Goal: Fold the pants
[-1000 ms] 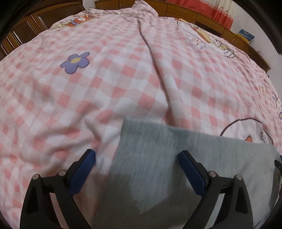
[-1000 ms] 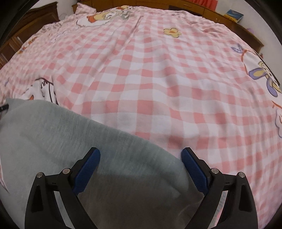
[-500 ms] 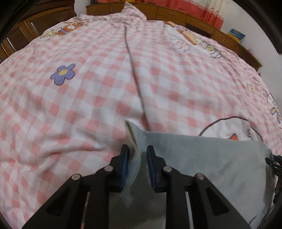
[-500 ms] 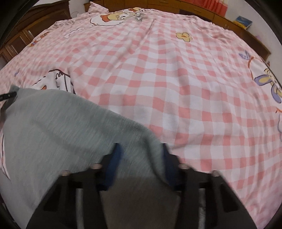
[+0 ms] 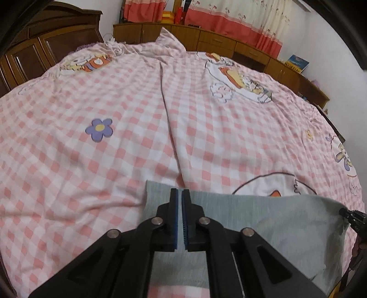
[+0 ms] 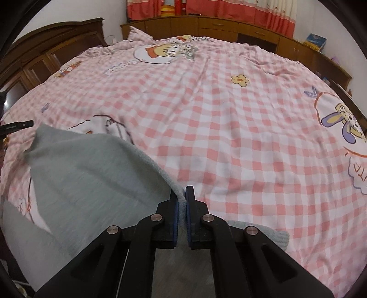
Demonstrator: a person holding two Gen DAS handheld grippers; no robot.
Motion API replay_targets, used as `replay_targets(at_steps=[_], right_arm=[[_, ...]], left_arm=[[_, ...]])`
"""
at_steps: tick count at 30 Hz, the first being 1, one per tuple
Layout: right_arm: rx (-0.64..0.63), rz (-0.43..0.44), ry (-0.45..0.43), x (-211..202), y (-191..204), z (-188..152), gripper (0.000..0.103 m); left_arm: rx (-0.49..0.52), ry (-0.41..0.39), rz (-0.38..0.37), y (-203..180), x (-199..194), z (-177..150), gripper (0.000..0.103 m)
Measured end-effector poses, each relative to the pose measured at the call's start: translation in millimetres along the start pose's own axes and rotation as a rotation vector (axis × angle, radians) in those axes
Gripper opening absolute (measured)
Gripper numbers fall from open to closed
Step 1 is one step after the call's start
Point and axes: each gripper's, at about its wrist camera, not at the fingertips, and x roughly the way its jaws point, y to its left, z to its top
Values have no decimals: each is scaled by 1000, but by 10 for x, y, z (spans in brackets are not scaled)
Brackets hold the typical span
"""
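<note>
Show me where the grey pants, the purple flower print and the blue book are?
grey pants [image 5: 263, 213], left wrist view, on the flat cloth right of the gripper.
purple flower print [image 5: 99, 129], left wrist view, on its yellow centre.
blue book [image 6: 316, 40], right wrist view, on its cover.

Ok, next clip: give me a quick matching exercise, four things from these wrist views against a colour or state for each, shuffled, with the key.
Things:
1. left claw
2. grey pants
3. flower print on the checked bed cover
4. curtain

Colour or state:
A. purple with a yellow centre
B. cream with a red band
C. shut on an edge of fabric
D. pinched at two edges, partly lifted off the cover

Pairs: 1-C, 2-D, 3-A, 4-B. The right claw is shut on the pants too.
</note>
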Motion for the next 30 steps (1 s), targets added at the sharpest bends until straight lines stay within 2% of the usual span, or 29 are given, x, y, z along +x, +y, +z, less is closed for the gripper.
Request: replay_targets(at_steps=[2,4,6,8,10,12,14,17,20,22,23,24,25,30], right_arm=[[-13,2,10,34,21,-21,6],[-19,3,24,107,25,-42,6],[-18,4,42,205,14,-53,6],[-16,-7,75,334,-22,-65,6],[-29,-38,130,516,-39,-80,13],[-42,-52,155,655,-47,-83,19],[-56,-52,145,728,-29,-64,20],[-86,-63,135,786,4,-31,22],[-73,-55,133,813,-11,-41,22],[-68,-48,132,795,-16,-47,21],[-66,-44,131,790,-9,-44,17],[-65,-35,129,774,-15,-47,8],[-63,-25,125,742,-2,-47,5],[-45,-29,56,432,3,-26,4]], left_arm=[[17,47,65,12,104,-36,15],[27,70,101,34,177,-82,41],[29,85,117,77,274,-144,51],[34,105,119,108,385,-164,51],[39,127,121,126,514,-156,52],[33,141,85,142,613,-148,52],[11,160,32,147,706,-150,52],[14,150,27,114,764,-166,56],[52,129,41,56,769,-171,52],[63,128,43,28,758,-168,15],[64,129,49,21,752,-157,10],[59,127,47,25,732,-143,8],[50,120,42,28,697,-127,6],[19,67,2,61,319,-45,5]])
